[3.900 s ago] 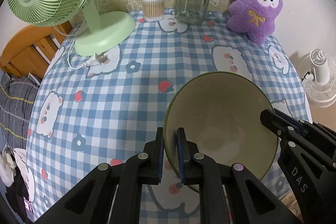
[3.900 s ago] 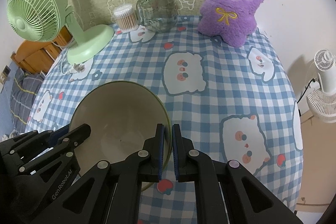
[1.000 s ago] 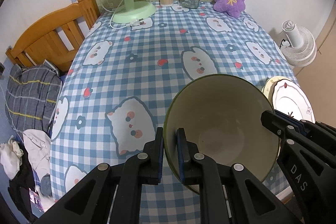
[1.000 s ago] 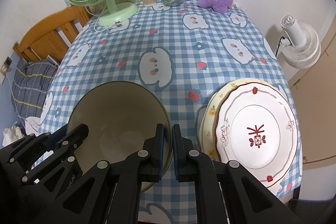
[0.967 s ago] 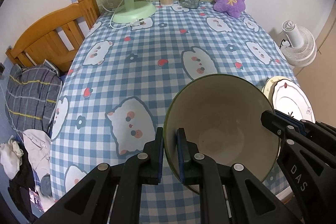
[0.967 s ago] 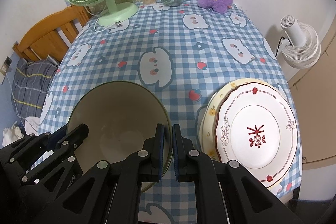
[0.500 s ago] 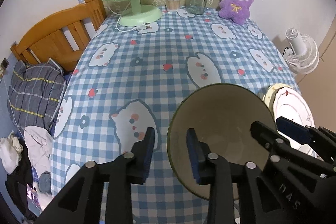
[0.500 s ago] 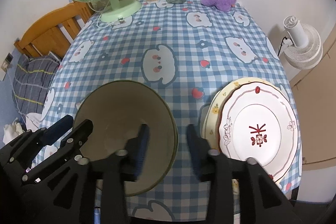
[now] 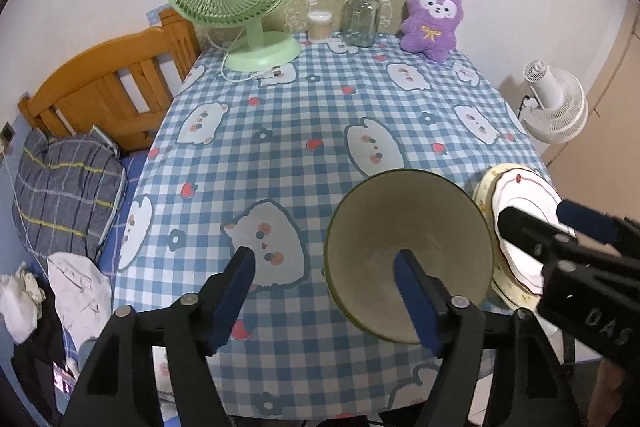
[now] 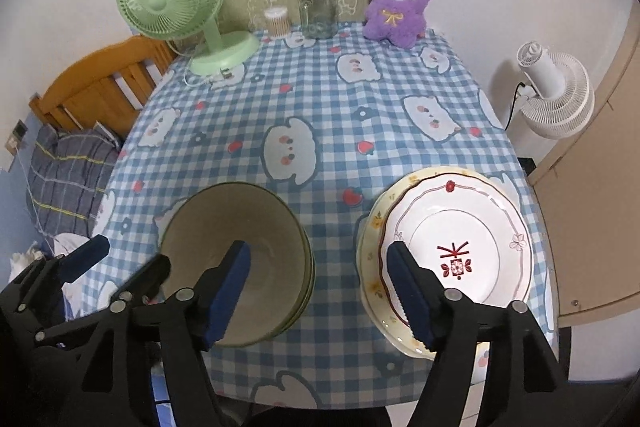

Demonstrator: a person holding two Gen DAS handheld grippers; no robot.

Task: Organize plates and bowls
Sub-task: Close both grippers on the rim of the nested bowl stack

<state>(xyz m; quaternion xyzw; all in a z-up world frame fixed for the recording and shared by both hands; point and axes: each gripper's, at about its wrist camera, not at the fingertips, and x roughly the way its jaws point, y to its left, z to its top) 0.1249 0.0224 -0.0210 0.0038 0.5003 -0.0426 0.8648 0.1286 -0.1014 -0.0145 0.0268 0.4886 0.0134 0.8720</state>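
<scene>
Opening wide, both tools, left tool (image 9: 322, 291) and right tool (image 10: 318, 283) lettered "DAS", straddle the bowl (image 10: 236, 227) rim ungripped.

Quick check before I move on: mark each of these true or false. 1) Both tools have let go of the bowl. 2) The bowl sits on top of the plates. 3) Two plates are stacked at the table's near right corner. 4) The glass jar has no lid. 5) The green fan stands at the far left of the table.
1) True: the left tool and right tool are opening, pads clear of the bowl.
2) False: it sits on the tablecloth, beside the plates.
3) True.
4) False: the glass jar has a dark lid.
5) True: green fan.
</scene>
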